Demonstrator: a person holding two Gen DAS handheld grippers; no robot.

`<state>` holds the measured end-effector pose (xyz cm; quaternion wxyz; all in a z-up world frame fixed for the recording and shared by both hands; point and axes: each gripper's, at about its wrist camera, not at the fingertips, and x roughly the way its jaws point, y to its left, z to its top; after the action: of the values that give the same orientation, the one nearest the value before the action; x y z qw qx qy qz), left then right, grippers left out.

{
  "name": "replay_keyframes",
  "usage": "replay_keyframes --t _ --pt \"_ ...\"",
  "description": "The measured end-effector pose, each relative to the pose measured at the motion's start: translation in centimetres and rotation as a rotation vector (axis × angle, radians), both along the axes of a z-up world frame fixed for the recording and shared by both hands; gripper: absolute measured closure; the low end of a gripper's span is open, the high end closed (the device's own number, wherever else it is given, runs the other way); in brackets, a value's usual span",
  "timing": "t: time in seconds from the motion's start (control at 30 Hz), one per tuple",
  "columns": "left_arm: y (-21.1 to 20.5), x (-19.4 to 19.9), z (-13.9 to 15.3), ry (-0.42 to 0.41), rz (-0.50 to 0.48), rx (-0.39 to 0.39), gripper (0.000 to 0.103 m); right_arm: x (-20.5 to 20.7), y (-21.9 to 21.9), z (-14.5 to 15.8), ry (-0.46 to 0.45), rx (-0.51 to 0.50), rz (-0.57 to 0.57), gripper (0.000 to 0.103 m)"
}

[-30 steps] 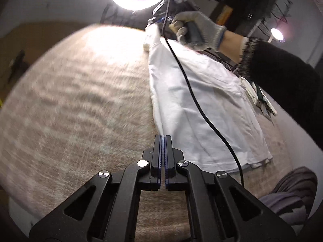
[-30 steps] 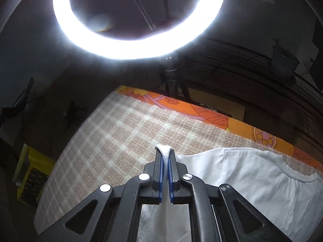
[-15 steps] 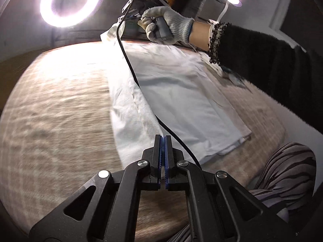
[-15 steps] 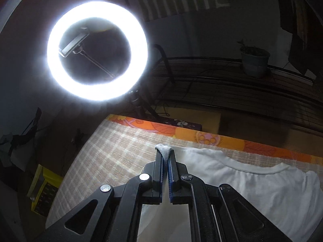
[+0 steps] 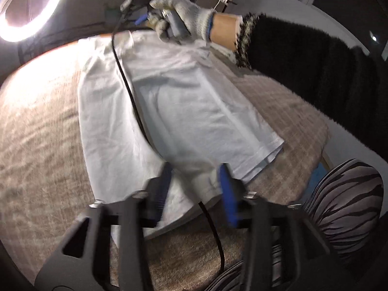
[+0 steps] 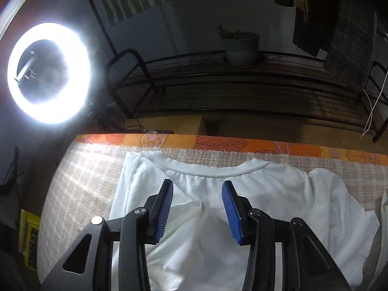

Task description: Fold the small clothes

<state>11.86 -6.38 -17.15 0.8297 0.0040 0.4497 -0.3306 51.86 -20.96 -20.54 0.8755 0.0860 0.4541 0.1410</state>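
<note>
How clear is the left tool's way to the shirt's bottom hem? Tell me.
Probably clear: the left tool is open right over the white shirt near its hem. Only the black cable trailing across the cloth between its fingers might snag.

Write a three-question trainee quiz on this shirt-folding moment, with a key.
1. True or false: the right gripper has its jaws shut on cloth.
2. Which part of the white cotton T-shirt lies nearest the orange patterned sheet edge: A hem, B neckline, C sleeve cuff?
3. Fill in: the left gripper has its jaws ____ over the T-shirt, which lies on the beige checked blanket.

Key: 1 false, they are open; 2 B; 3 open.
</note>
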Motion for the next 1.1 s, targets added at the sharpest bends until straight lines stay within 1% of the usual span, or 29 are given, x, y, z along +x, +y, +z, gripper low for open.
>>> replay_keyframes --t 0.1,0.2,0.3,0.4,0.53,0.57,0.63,0.67,0.77,0.8,0.87,0.93,1.0,1.1 --pt "0.8 -0.5 1.1 -0.024 0.014 -0.015 0.058 -1.3 -1.8 1.5 -0.034 -0.019 -0.031 0.057" --pt "1.9 -1.0 2.1 -0.055 0.042 -0.019 0.058 -3.6 -3.8 3.3 -0.066 0.003 -0.044 0.057" --pt "3.6 -1.3 3.6 -0.098 0.095 -0.011 0.058 -6.3 -5.6 5.3 -0.101 0.010 -0.066 0.057" --pt "5.6 -1.3 5.8 -0.159 0.164 0.000 0.058 -9.6 -7.1 7.4 -0.140 0.031 -0.087 0.057" --pt "7.9 -1.2 8.9 -0.269 0.252 0.035 0.058 -14.5 -9.1 10.8 -0.201 0.060 -0.111 0.057" --pt "8.4 -1.0 9.7 -0.290 0.269 0.040 0.058 -15.7 -9.4 11.5 -0.214 0.061 -0.122 0.056" --pt "9.0 -0.6 11.0 -0.321 0.286 0.055 0.058 -18.6 -9.9 12.9 -0.242 0.064 -0.126 0.049" --pt "9.1 -0.3 11.5 -0.334 0.292 0.068 0.058 -20.0 -9.9 13.5 -0.251 0.057 -0.132 0.047" --pt "8.7 0.1 13.0 -0.388 0.282 0.109 0.058 -23.6 -10.3 14.9 -0.284 0.026 -0.145 0.046" --pt "8.6 0.3 13.6 -0.399 0.283 0.111 0.058 -24.7 -10.5 15.3 -0.294 0.016 -0.148 0.046" --pt "7.8 0.2 14.0 -0.391 0.273 0.092 0.058 -26.2 -10.9 15.4 -0.301 0.012 -0.152 0.046" --pt "6.5 -0.1 13.9 -0.388 0.237 0.088 0.058 -27.9 -11.8 15.4 -0.303 0.010 -0.165 0.046" --pt "4.5 -0.8 13.4 -0.398 0.200 0.116 0.058 -28.7 -12.7 14.8 -0.292 0.007 -0.177 0.046" --pt "1.0 -1.7 12.0 -0.388 0.130 0.148 0.058 -29.4 -14.8 13.8 -0.252 0.017 -0.198 0.046"
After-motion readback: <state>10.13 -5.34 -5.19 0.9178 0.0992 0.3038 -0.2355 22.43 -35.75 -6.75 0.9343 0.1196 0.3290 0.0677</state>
